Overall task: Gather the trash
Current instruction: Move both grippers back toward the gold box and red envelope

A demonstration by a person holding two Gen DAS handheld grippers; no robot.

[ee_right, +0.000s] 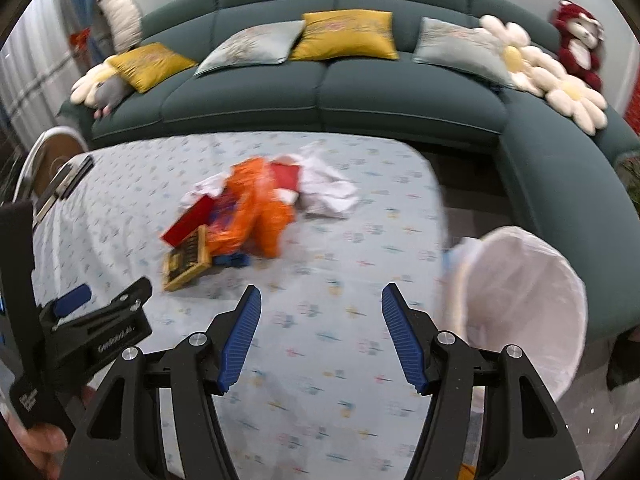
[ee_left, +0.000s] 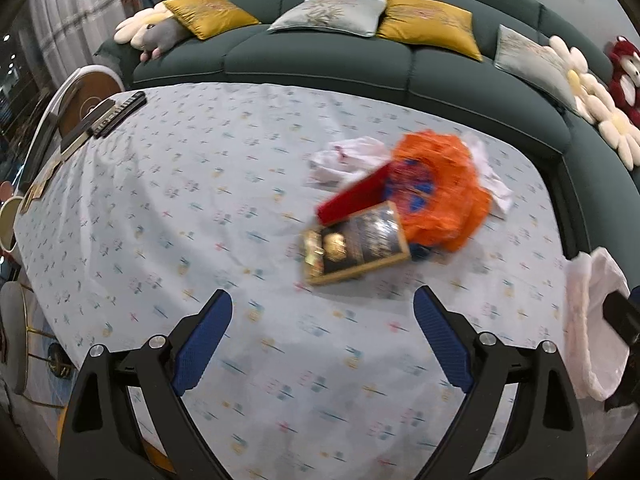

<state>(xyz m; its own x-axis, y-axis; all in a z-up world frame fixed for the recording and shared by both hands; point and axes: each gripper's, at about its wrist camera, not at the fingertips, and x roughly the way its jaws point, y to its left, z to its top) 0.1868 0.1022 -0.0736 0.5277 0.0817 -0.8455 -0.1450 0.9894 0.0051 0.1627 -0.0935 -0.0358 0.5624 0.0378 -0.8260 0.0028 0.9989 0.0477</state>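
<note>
A heap of trash lies mid-table: an orange plastic bag (ee_left: 440,196) (ee_right: 256,208), a red box (ee_left: 352,196) (ee_right: 188,224), a gold-and-black box (ee_left: 356,244) (ee_right: 186,260), and crumpled white paper (ee_left: 344,160) (ee_right: 328,190). A bin lined with a white bag (ee_right: 524,300) stands off the table's right edge; it also shows in the left wrist view (ee_left: 592,320). My left gripper (ee_left: 322,308) is open and empty, short of the gold-and-black box. My right gripper (ee_right: 320,300) is open and empty over bare cloth, with the bin to its right.
The table wears a pale patterned cloth (ee_left: 180,208). Remote controls (ee_left: 116,114) lie at its far left corner. A dark green sofa (ee_right: 332,96) with cushions and plush toys curves behind and to the right. My left gripper's body (ee_right: 92,320) shows at the right wrist view's left.
</note>
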